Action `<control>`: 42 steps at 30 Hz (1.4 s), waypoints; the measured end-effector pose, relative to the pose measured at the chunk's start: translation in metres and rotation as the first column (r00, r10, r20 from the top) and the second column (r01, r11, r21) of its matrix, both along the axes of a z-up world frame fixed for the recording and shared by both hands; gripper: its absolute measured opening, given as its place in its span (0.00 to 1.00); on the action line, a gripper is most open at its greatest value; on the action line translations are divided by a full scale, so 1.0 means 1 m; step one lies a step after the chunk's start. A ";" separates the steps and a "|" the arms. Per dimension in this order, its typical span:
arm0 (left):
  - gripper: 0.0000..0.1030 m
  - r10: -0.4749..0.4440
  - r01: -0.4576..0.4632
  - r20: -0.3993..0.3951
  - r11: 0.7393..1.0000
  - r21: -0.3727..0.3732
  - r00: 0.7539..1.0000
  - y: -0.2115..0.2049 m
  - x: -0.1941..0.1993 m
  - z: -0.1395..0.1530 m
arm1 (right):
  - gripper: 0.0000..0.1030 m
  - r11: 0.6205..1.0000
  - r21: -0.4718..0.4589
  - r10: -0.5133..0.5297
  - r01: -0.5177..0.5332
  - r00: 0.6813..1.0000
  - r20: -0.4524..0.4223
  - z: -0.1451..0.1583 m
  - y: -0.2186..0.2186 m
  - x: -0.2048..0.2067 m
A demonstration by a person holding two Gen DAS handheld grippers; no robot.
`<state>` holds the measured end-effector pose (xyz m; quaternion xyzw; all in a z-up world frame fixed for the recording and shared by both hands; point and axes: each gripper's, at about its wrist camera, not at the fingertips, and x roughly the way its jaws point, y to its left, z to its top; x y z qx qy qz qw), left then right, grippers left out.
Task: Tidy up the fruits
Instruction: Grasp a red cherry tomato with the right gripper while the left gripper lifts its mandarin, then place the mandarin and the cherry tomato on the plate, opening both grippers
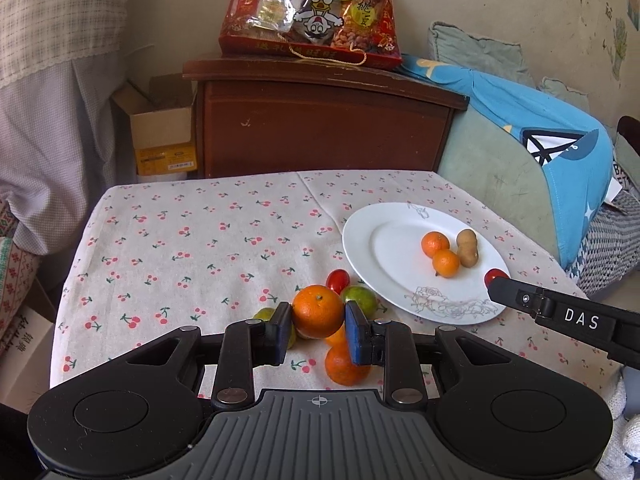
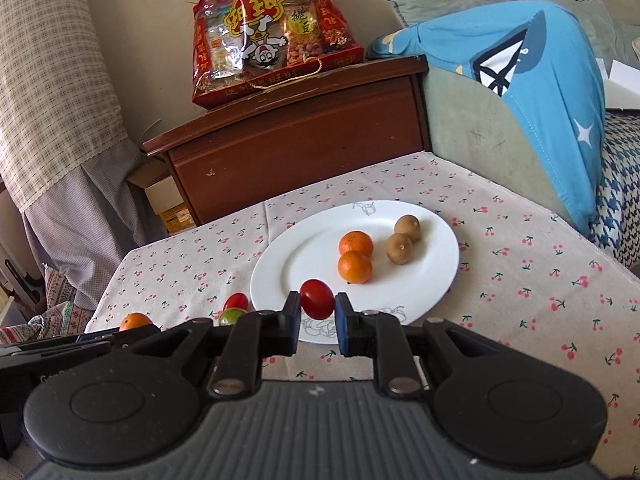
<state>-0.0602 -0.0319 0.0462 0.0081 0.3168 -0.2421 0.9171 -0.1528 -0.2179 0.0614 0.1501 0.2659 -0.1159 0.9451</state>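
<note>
My left gripper (image 1: 317, 326) is shut on an orange tangerine (image 1: 318, 311), held above a pile of loose fruit: another tangerine (image 1: 344, 366), a green fruit (image 1: 362, 300) and a red cherry tomato (image 1: 338, 281) on the cherry-print tablecloth. My right gripper (image 2: 317, 312) is shut on a red cherry tomato (image 2: 317, 298) at the near rim of the white plate (image 2: 304, 256). The plate holds two tangerines (image 2: 355, 256) and two brown kiwis (image 2: 403, 240). The right gripper also shows in the left wrist view (image 1: 496, 282), at the plate's right rim.
A brown wooden cabinet (image 1: 320, 124) with a red snack bag (image 1: 312, 8) stands behind the table. A sofa with a blue cloth (image 1: 540, 128) is at the right. A cardboard box (image 1: 160, 132) sits at the back left.
</note>
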 end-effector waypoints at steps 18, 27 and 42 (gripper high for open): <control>0.25 -0.087 0.086 -0.024 0.995 -0.041 0.996 -0.049 0.035 -0.005 | 0.17 0.996 0.063 -0.058 0.060 0.998 -0.037 -0.017 -0.017 0.014; 0.25 -0.110 0.109 -0.051 0.994 -0.024 0.993 -0.068 0.049 -0.015 | 0.17 0.993 0.086 -0.079 0.083 0.995 -0.053 -0.024 -0.024 0.021; 0.48 -0.072 0.072 -0.021 0.997 -0.021 0.997 -0.070 0.054 -0.009 | 0.30 0.989 0.106 -0.097 0.103 0.994 -0.060 -0.027 -0.026 0.023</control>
